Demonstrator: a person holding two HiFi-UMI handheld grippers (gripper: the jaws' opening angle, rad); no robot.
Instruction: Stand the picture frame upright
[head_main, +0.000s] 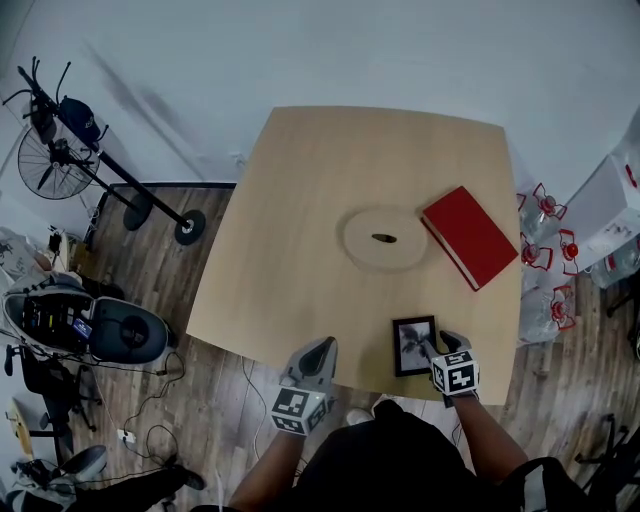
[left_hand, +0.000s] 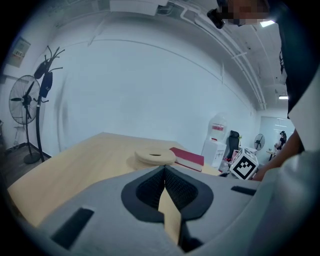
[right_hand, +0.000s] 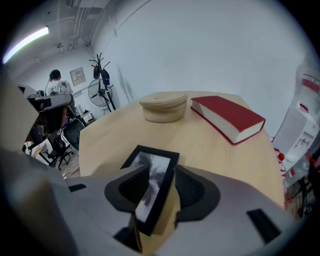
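Straddling the picture frame (right_hand: 152, 185), the right hand-held gripper (head_main: 432, 347) has its jaws apart, pads not pressing it. Frame sits tilted at the desk's (head_main: 300, 250) near edge, long axis pointing away from that gripper. Left hand-held gripper (head_main: 318, 356) is closed, empty, and farther off.

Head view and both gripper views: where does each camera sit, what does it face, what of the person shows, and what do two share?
Head view: on the head, down at table; forearms, left gripper, right gripper show.
Left gripper view: rides that gripper, faces across the table; shut jaws show.
Right gripper view: rides that gripper, faces the picture frame between open jaws.
Shared: red book, all three.
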